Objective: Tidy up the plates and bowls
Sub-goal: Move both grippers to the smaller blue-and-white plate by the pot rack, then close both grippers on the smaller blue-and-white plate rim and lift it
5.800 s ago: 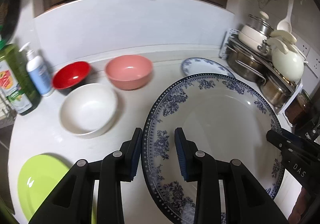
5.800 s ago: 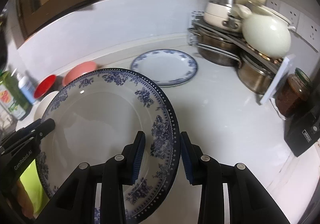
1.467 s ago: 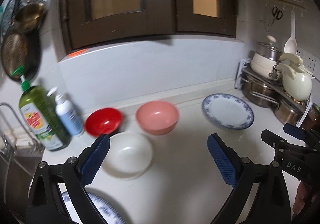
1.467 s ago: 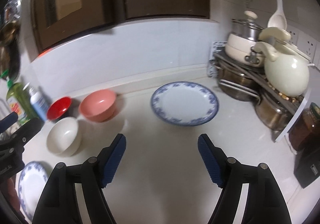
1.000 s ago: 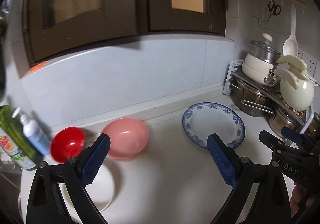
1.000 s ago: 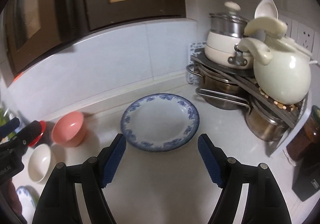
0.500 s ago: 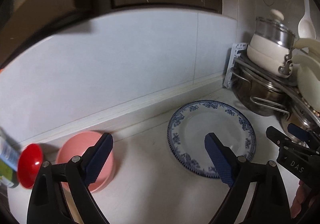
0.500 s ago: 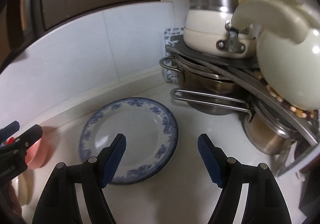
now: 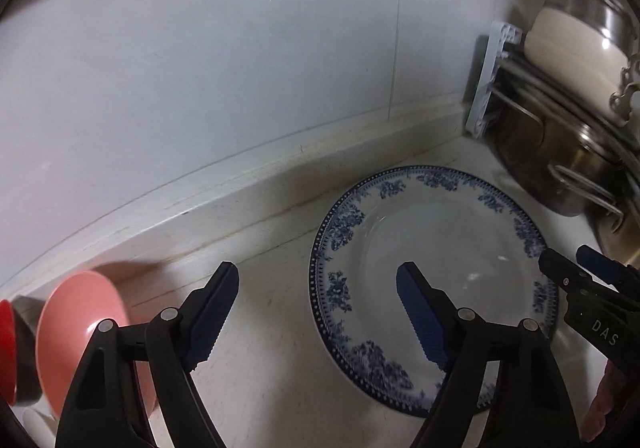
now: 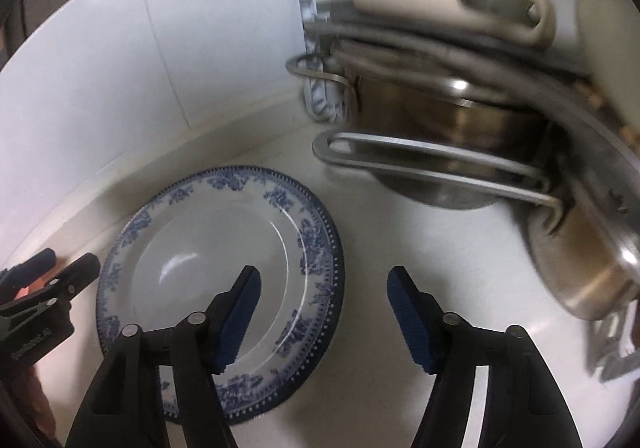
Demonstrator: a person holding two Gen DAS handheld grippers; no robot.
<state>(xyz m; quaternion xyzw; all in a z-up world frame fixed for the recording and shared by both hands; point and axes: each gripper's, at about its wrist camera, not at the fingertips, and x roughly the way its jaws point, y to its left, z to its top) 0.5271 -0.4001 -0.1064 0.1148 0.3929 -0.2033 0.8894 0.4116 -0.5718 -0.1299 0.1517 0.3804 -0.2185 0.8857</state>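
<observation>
Blue-patterned plate (image 9: 432, 248) is lying flat and empty on the white counter (image 9: 260, 368), near the steel pots (image 10: 460, 127) on the corner rack. Pink bowl (image 9: 80, 324) and red bowl (image 9: 6, 348) are sitting at far left. Left gripper (image 9: 318, 312) is straddling the plate's left rim, jaws spread wide, gripping nothing. Right gripper (image 10: 324, 316) is straddling the right rim, likewise wide and empty.
</observation>
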